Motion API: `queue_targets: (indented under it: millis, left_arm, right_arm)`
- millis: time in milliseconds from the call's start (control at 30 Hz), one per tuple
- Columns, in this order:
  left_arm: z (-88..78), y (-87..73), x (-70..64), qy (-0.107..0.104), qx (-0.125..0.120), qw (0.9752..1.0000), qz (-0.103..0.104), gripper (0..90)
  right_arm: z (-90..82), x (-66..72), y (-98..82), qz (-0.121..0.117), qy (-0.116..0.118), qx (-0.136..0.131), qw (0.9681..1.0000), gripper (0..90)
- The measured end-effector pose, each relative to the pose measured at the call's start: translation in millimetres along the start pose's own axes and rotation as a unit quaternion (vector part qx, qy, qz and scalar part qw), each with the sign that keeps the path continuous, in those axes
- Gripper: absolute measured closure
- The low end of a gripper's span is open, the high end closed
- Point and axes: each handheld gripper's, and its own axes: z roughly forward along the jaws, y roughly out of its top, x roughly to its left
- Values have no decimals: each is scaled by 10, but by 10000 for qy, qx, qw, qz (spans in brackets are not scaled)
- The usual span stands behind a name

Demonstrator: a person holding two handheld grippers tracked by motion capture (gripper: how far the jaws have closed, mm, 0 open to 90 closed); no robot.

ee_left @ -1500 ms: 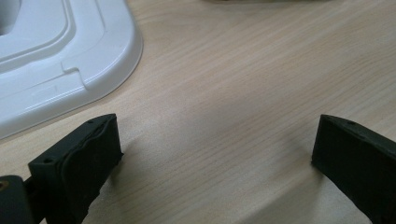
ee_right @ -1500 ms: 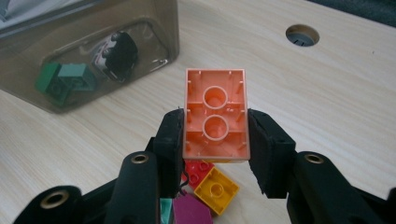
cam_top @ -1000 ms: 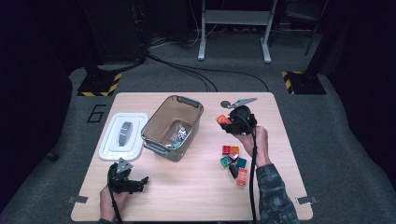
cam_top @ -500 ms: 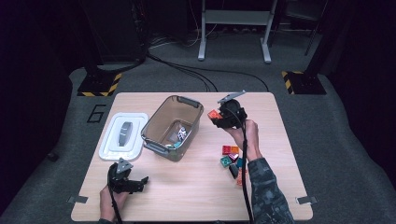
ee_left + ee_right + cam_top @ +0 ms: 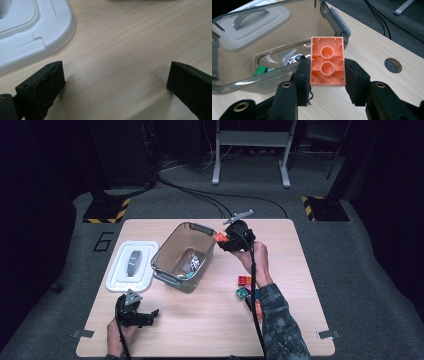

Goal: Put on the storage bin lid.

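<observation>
Orange brick [image 5: 327,60], light, stiff hollow plastic with slick sides, sat clamped across its long walls in the right gripper [image 5: 327,75] just beside the bin's rim [image 5: 336,21], while the left gripper [image 5: 113,82] gaped empty.

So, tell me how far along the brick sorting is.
Done: a green brick and a toy car already lie in the clear bin. In hand: the right gripper grips an orange brick beside the bin's rim, not yet over the opening. Left: several bricks lie on the table by the right forearm. The left gripper rests open near the white lid.
</observation>
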Motion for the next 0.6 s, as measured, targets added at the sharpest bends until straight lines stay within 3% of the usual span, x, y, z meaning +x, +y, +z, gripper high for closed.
queue_targets:
  millis: [333, 433, 600]
  left_arm:
    - [-3, 0, 6, -18, 29, 10000, 46, 11]
    - [-8, 1, 6, -33, 66, 10000, 45, 11]
    - [-5, -1, 5, -32, 44, 10000, 42, 11]
  right_arm:
    - [127, 146, 200, -243, 155, 73, 9996, 586]
    - [173, 220, 256, -203, 205, 150, 9995, 586]
    - [277, 340, 324, -336, 311, 181, 9988, 586]
